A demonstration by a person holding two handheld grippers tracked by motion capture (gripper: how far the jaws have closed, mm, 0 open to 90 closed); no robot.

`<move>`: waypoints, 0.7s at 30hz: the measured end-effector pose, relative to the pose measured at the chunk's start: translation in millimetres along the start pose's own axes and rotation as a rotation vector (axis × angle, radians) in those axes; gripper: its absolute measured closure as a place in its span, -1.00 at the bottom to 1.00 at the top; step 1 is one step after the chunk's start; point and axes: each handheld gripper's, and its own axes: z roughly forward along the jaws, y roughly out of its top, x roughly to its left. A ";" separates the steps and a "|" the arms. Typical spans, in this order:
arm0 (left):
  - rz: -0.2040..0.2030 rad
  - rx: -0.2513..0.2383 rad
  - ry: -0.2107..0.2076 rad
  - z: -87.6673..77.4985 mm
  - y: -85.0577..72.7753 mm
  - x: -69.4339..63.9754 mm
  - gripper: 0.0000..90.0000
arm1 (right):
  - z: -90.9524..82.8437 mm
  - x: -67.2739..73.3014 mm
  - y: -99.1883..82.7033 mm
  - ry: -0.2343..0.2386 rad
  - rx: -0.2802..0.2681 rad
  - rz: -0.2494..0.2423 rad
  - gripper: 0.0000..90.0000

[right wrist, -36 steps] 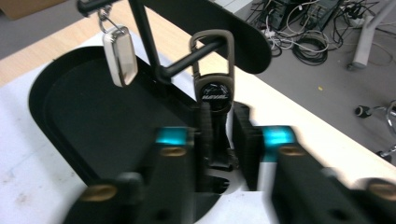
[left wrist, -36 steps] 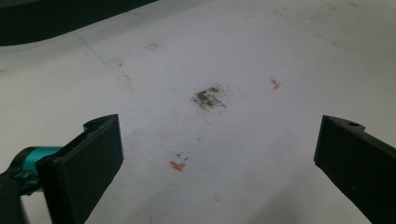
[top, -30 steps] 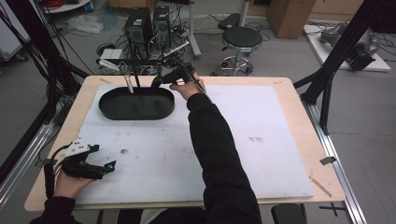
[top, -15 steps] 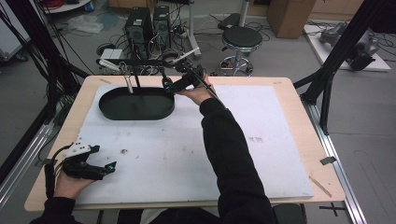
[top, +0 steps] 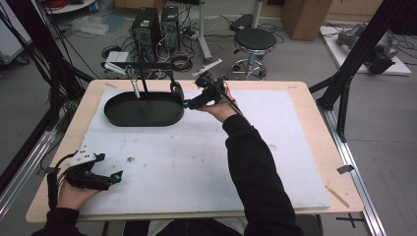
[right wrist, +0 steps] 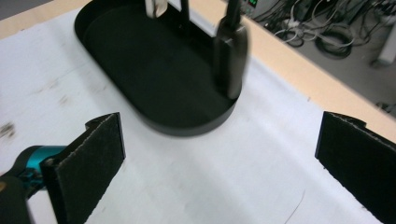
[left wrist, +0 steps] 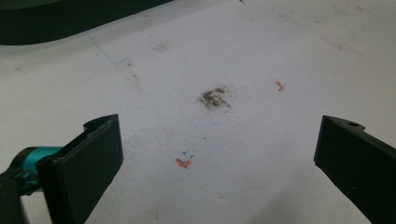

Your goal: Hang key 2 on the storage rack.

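A black oval tray (top: 143, 109) lies at the far left of the white mat. Above it a black bar (top: 142, 65) carries a hanging black utensil (top: 176, 89) and a pale one (top: 133, 82). My right gripper (top: 189, 104) hovers just off the tray's right end. Its jaws have just been opening and stand wide with nothing between them. In the right gripper view (right wrist: 219, 158) the tray (right wrist: 154, 65) and the black utensil (right wrist: 231, 56) lie ahead. My left gripper (top: 110, 178) rests at the near left, open (left wrist: 219, 158) over bare mat.
The white mat (top: 196, 162) covers most of the wooden table (top: 314, 113) and bears small stains (left wrist: 214, 98). Computer towers (top: 155, 24), cables and a stool (top: 253, 42) stand beyond the far edge. Black frame legs (top: 344, 88) rise at the table's sides.
My right gripper has drawn back to the right, away from the black utensil on the bar, and its jaws stand wider. The left hand has kept still.
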 end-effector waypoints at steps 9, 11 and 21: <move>0.005 0.011 -0.004 1.7 -0.4 -0.2 -0.96 | -22.1 -2.0 -30.6 0.009 -0.057 0.027 -0.98; 0.009 0.020 -0.007 2.3 -0.6 -0.2 -0.96 | -28.0 -3.0 -34.7 0.000 -0.074 0.028 -0.98; 0.013 0.018 -0.009 2.1 -0.6 -1.3 -0.96 | -50.1 -12.2 -58.8 -0.021 -0.065 0.031 -0.98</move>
